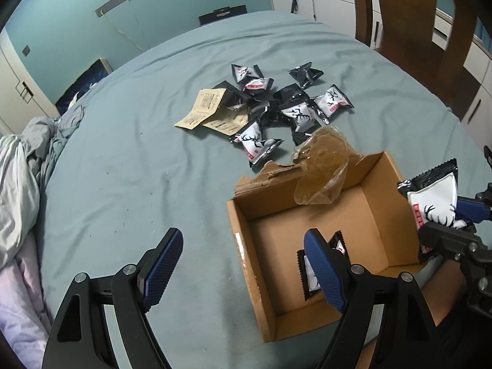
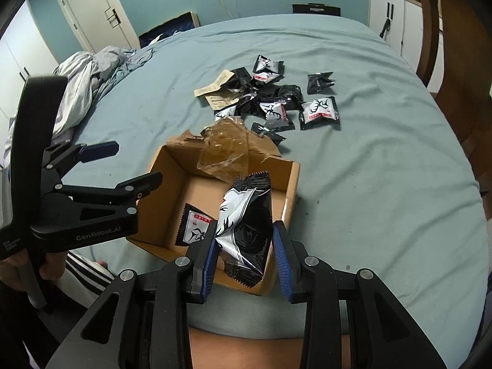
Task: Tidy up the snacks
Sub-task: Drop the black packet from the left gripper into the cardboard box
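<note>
Over the box at frame centre, the right gripper clamps a snack packet; lower it beside the packet inside before releasing. The left gripper stands apart, empty.

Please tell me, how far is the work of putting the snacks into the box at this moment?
Early stage. Done: one black-and-white snack packet lies inside the open brown cardboard box. In hand: the right gripper holds a second black-and-white packet above the box, while the left gripper is open and empty. Left: the pile of similar packets and the tan paper sachets on the blue-grey bedsheet.
</note>
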Motion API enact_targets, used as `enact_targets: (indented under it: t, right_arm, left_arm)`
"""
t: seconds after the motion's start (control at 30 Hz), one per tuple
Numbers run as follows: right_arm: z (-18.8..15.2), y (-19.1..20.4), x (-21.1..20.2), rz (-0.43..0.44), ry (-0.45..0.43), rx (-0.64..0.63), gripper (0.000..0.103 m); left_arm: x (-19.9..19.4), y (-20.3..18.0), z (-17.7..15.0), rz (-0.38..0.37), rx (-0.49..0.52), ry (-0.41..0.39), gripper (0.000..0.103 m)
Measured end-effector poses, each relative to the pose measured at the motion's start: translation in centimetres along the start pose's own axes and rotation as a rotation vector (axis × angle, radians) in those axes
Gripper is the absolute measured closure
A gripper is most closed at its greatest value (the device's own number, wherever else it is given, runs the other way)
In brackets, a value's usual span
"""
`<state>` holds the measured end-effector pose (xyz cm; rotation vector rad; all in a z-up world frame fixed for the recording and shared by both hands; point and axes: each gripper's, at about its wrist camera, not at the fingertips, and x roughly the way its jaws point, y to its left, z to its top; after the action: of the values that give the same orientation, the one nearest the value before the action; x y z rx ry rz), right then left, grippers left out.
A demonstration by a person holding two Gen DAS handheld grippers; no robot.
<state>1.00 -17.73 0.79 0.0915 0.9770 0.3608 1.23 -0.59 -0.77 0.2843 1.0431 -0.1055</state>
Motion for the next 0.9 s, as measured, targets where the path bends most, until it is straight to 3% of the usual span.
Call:
enact_targets:
  t: [0.13,0.2,0.27,0.33,0.9]
  right_arm:
    - [0.1,0.7,0.2,-0.010,0.006,-0.017,0.069]
    - [0.1,0.6,0.2,-0.011,0.001,-0.004,0.060]
    - [0.2,0.2,0.1,-0.013,-0.015,0.022,0.033]
    - [0.1,-0.1,-0.2,-0.030,-0.033,0.036,0.025]
    - [0.8,-1.1,-0.1,-0.110,-0.023,0.076,0.025]
  left_arm:
    - [0.3,-0.1,0.0,0.002,0.004,0.008,0.021]
    - [0.5,-0.1,0.0,0.004,0.003,0.015,0.021]
    - [0.4,0.0,0.0,0.003,-0.002,0.016,0.021]
    - [0.4,0.1,0.0,0.003,-0.009,0.016,0.021]
    - [1.0,0.8,-0.2,0.011,-0.041,0.069,0.021]
